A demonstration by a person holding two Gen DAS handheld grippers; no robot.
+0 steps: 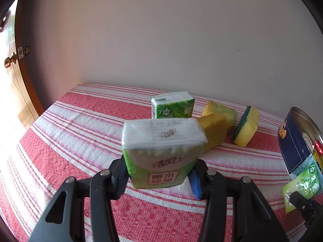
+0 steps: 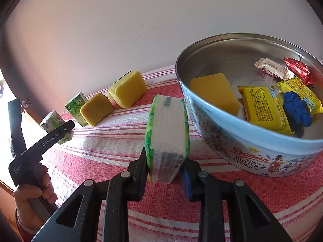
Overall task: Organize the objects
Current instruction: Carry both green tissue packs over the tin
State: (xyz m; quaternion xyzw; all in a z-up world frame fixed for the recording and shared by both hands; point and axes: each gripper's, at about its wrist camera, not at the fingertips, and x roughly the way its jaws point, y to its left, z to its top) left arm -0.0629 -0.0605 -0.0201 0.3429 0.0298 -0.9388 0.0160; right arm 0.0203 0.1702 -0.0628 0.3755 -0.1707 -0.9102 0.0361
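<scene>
Clamped in right gripper (image 2: 164,173), tissue pack (image 2: 167,133) stands on edge, long axis upright.

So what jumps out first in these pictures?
Each claw grips a green tissue pack: the left claw holds one above the red striped cloth, the right claw another beside the Danisa butter cookie tin. Yellow sponges line the wall.

Home: striped tablecloth (image 1: 101,121), wooden door (image 1: 22,92).
</scene>
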